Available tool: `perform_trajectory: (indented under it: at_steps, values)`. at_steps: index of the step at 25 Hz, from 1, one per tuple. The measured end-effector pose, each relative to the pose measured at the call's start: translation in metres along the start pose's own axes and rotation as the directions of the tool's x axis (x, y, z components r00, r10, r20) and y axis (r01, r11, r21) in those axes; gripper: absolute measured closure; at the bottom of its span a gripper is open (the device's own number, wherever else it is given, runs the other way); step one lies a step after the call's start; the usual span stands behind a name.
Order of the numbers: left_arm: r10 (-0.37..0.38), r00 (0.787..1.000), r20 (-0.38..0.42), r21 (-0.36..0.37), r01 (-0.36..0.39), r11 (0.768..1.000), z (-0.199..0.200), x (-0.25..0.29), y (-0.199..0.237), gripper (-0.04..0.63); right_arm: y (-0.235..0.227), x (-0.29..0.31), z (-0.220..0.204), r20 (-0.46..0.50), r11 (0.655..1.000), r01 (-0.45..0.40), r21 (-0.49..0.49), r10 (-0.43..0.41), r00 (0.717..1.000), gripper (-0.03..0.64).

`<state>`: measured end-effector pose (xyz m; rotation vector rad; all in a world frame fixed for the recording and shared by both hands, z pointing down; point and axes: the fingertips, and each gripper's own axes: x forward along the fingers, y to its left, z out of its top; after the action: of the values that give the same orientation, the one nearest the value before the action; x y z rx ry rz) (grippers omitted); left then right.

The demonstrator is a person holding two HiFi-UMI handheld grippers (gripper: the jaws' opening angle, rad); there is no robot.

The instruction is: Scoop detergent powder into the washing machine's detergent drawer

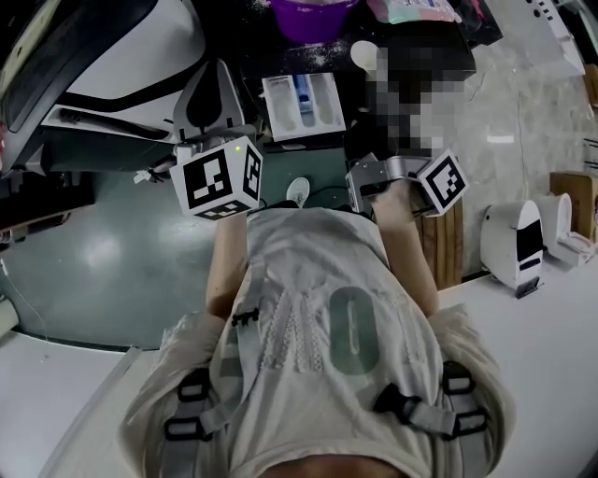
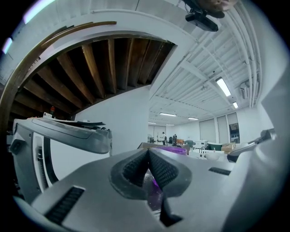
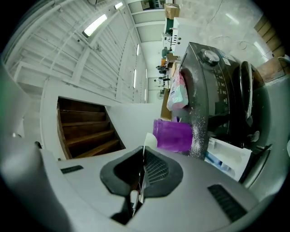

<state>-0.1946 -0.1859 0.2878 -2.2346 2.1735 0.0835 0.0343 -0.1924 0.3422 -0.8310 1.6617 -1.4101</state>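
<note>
Pinching the white scoop (image 3: 149, 140) by its thin handle in my right gripper (image 3: 143, 153), I am carrying my left gripper (image 2: 148, 152) closed on nothing. I am risking the handle twisting in so narrow a grip and spilling powder short of the detergent drawer (image 1: 300, 106), which is sitting pulled open near the purple tub (image 1: 312, 15). Only the right gripper view is showing the pinched handle and the powder dusting the washing machine (image 3: 213, 90).
</note>
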Motion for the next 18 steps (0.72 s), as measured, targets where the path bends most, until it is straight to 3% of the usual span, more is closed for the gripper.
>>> perform_trajectory:
  at_steps: [12,18]
  values:
    - [0.029,0.999,-0.029,0.006,-0.029,1.0,-0.012,-0.006,0.022,0.575,-0.007,0.014,-0.035,-0.133,0.997,-0.01,-0.078,0.0,0.991,0.607]
    - [0.062,0.997,-0.046,0.011,-0.061,0.998,-0.022,-0.014,0.039,0.575,-0.031,0.02,-0.059,-0.213,0.992,0.03,-0.119,-0.055,0.976,0.607]
